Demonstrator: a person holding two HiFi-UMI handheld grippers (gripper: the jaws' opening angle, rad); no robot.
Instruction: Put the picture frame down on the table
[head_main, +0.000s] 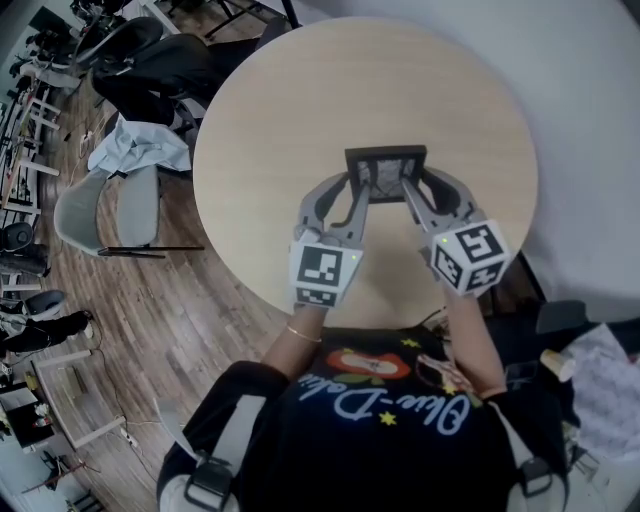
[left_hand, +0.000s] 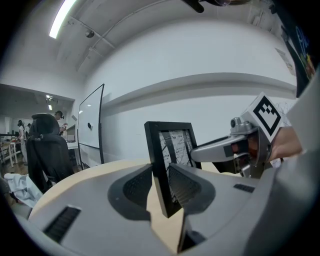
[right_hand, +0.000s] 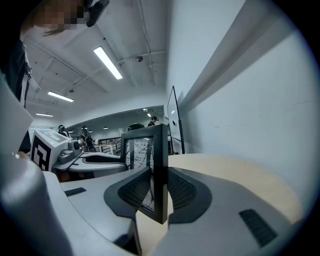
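- Frame (head_main: 385, 168) stands upright — your left gripper (head_main: 352, 195) clamps its left edge, your right gripper (head_main: 412, 195) its right edge.
- Table (head_main: 300, 120) lies directly below it.

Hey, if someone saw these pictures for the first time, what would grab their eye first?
The black picture frame stands out, upright over the middle of the round pale table. The left gripper and right gripper are each clamped on one side edge. Office chairs stand to the table's left.
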